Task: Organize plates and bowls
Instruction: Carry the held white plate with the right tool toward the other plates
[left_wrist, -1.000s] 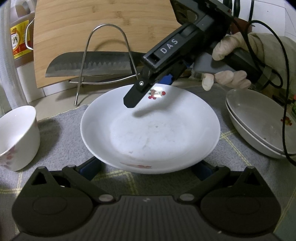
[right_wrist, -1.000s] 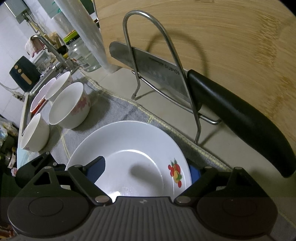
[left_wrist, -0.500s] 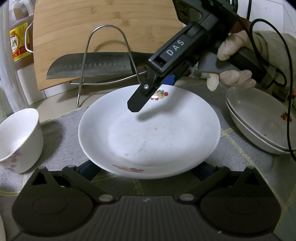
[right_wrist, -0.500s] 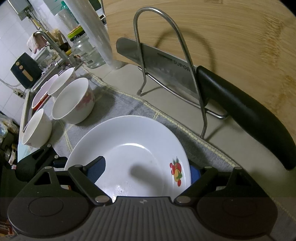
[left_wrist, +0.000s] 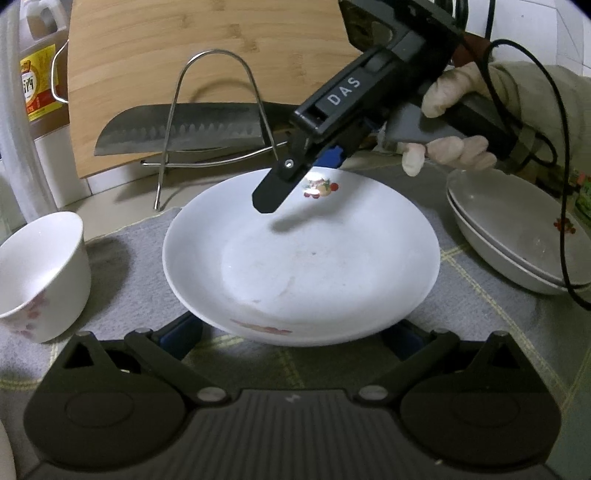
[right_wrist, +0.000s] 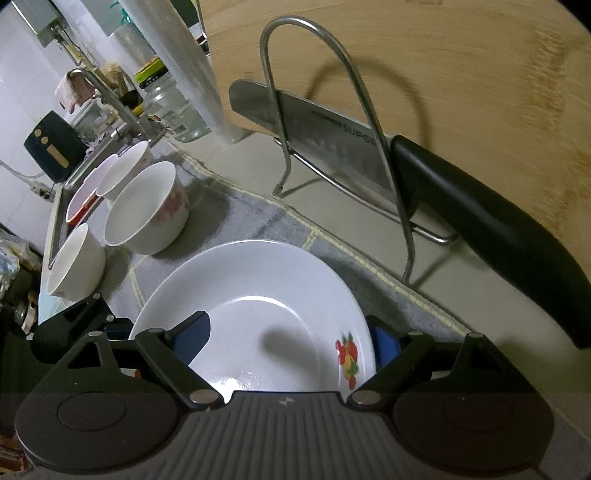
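"DAS" on the right gripper (left_wrist: 314, 173); "SUPO…", partly hidden, on the knife blade (right_wrist: 332, 144).

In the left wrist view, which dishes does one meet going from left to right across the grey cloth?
White bowl with pink flowers → large white plate → two stacked shallow dishes.

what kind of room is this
Most likely a home kitchen counter: a steel knife rests in a wire rack before a bamboo cutting board, and a metal sink tap stands behind white bowls.
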